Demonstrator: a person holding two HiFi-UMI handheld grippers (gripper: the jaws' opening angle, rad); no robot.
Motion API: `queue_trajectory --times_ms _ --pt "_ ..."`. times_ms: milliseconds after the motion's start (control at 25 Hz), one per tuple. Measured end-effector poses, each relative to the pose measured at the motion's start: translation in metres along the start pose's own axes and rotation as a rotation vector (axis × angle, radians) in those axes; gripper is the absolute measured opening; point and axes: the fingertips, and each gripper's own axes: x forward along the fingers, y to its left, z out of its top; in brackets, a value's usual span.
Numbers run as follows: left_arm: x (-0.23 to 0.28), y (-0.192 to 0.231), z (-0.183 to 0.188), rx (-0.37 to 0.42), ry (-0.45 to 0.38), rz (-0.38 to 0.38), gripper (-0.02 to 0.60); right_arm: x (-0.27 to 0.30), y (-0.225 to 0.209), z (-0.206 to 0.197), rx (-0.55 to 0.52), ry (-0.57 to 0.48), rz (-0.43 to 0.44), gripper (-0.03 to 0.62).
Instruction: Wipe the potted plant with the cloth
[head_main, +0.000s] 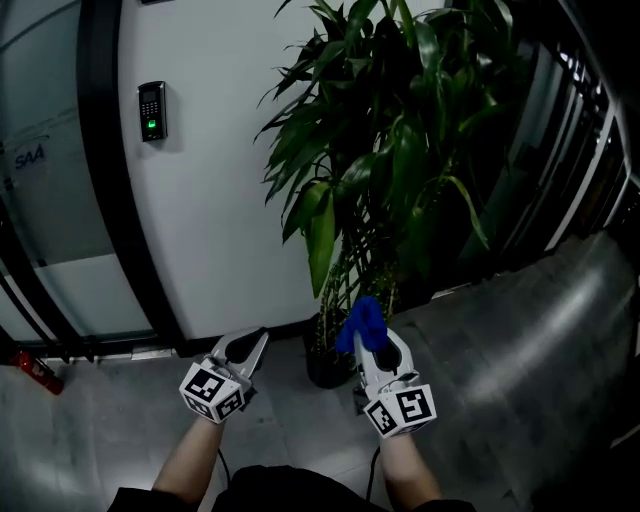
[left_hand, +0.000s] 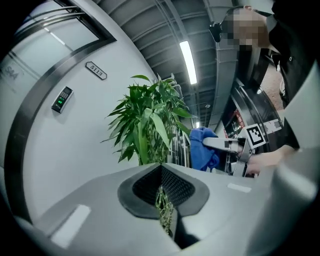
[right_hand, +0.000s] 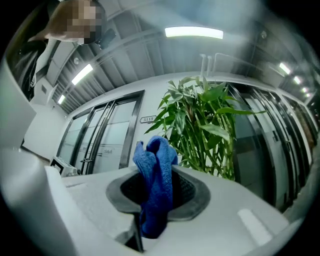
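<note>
The blue cloth (head_main: 362, 322) is bunched up in the right gripper (head_main: 372, 342). The jaws are clamped on its middle, with a fold standing up past the tips and a tail hanging down behind the pads. In the right gripper view the cloth (right_hand: 156, 185) fills the slot between the jaws.

Straight ahead of that gripper, and rising above it, is the potted plant (head_main: 390, 150). It has long green leaves on thin stems, and none of them touch the cloth. Its dark pot (head_main: 325, 365) sits just ahead and to the left of the right gripper's tips.

The left gripper (head_main: 248, 347) is off to the side, level with its partner and well apart from it. Its jaws are drawn together to a sliver with nothing between them.

Below both tools is a grey, glossy floor (head_main: 520, 340). Beyond the left gripper is a white wall (head_main: 220, 200) with a keypad reader (head_main: 152, 110) high up. Further left is a dark-framed glass door (head_main: 50, 180). A red extinguisher (head_main: 35, 372) lies low at the far left. Overhead there's a strip light (left_hand: 188, 55).
</note>
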Motion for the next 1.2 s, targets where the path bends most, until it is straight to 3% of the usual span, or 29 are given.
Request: queue_trajectory --times_ms 120,320,440,520,680,920,1080,1200 --pt "0.04 0.004 -0.006 0.035 0.024 -0.048 0.006 0.021 -0.009 0.014 -0.055 -0.027 0.022 0.091" --pt "0.125 0.03 0.011 0.07 -0.011 -0.138 0.006 0.059 -0.021 0.043 -0.139 -0.076 0.021 0.091" --pt "0.167 0.031 0.028 0.15 0.013 -0.236 0.006 0.082 -0.016 0.071 -0.226 -0.099 0.032 0.091" --pt "0.186 0.031 0.037 0.192 0.026 -0.275 0.006 0.095 -0.009 0.089 -0.305 -0.105 0.032 0.091" --pt "0.202 0.019 0.059 0.2 -0.004 -0.354 0.006 0.123 -0.002 0.118 -0.416 -0.092 0.035 0.091" --pt "0.207 -0.002 0.067 0.262 -0.034 -0.413 0.006 0.165 0.005 0.103 -0.702 0.118 0.0 0.091" --pt "0.199 -0.012 0.085 0.411 -0.055 -0.435 0.006 0.178 0.006 0.075 -0.806 0.267 0.012 0.091" --pt "0.194 -0.015 0.087 0.529 -0.027 -0.441 0.006 0.179 0.013 0.057 -0.878 0.33 0.048 0.091"
